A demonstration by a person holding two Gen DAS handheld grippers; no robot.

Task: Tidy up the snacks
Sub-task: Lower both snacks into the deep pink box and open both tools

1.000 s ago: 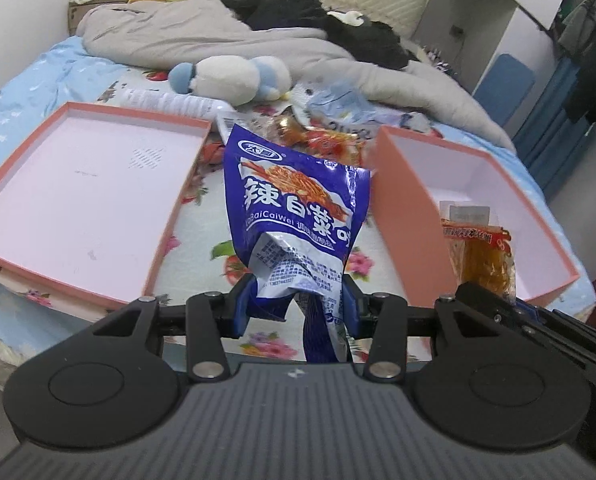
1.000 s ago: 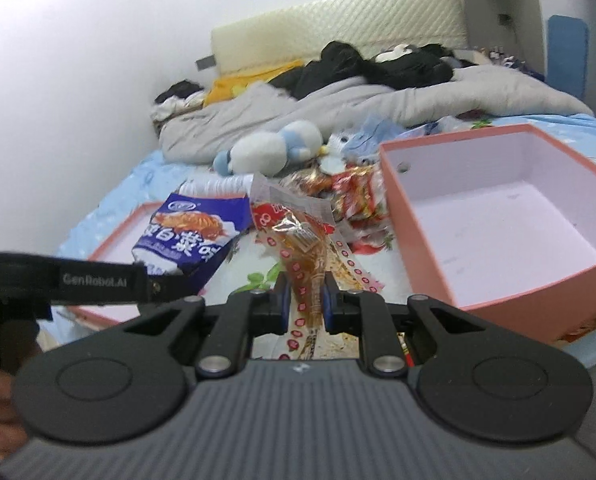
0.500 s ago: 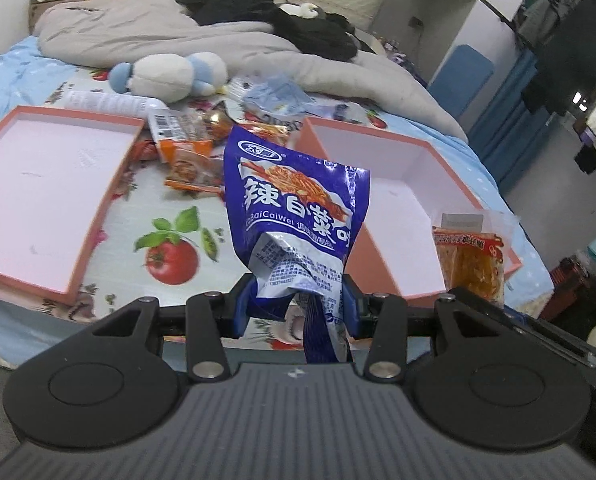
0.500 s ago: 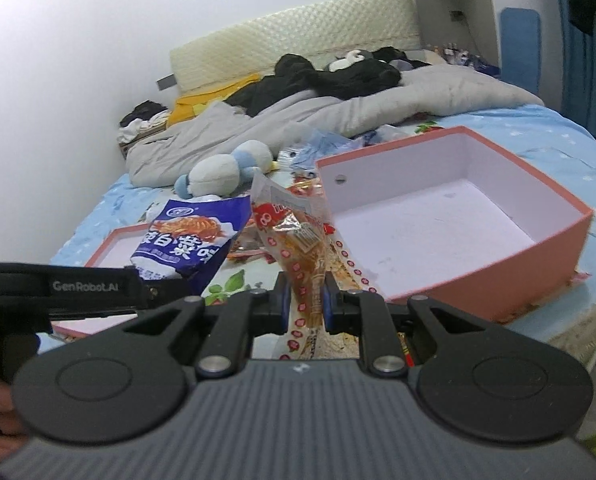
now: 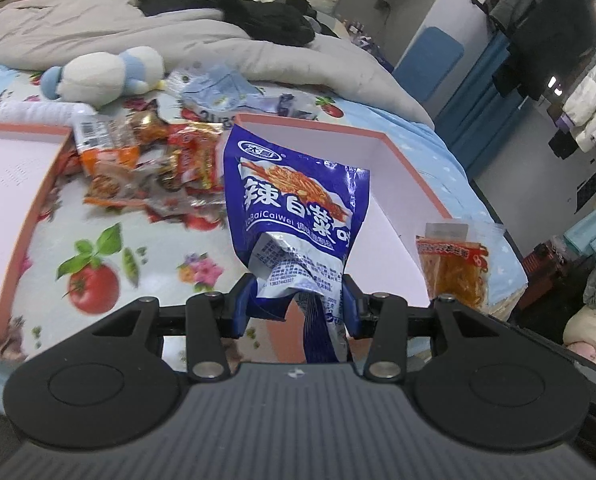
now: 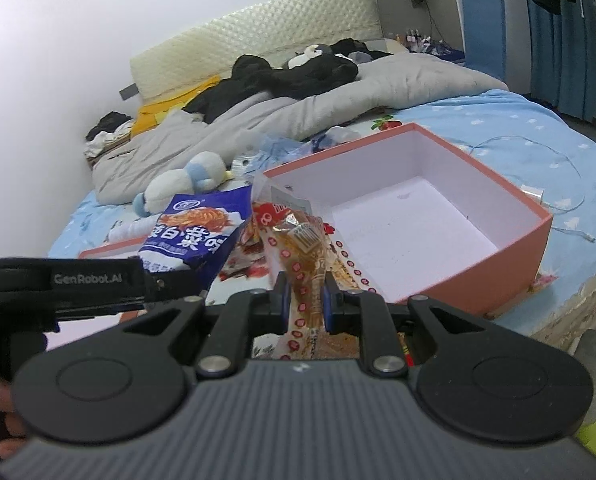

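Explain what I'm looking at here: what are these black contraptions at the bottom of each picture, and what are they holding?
They are two hand-held grippers, one per hand, each carrying a fisheye camera looking along its fingers; no robot is involved. The left view shows the left gripper shut on a blue snack bag. The right view shows the right gripper shut on a clear orange snack packet. Below lie a floral bedsheet, a pile of loose snacks, a pink box and a shallower pink lid.
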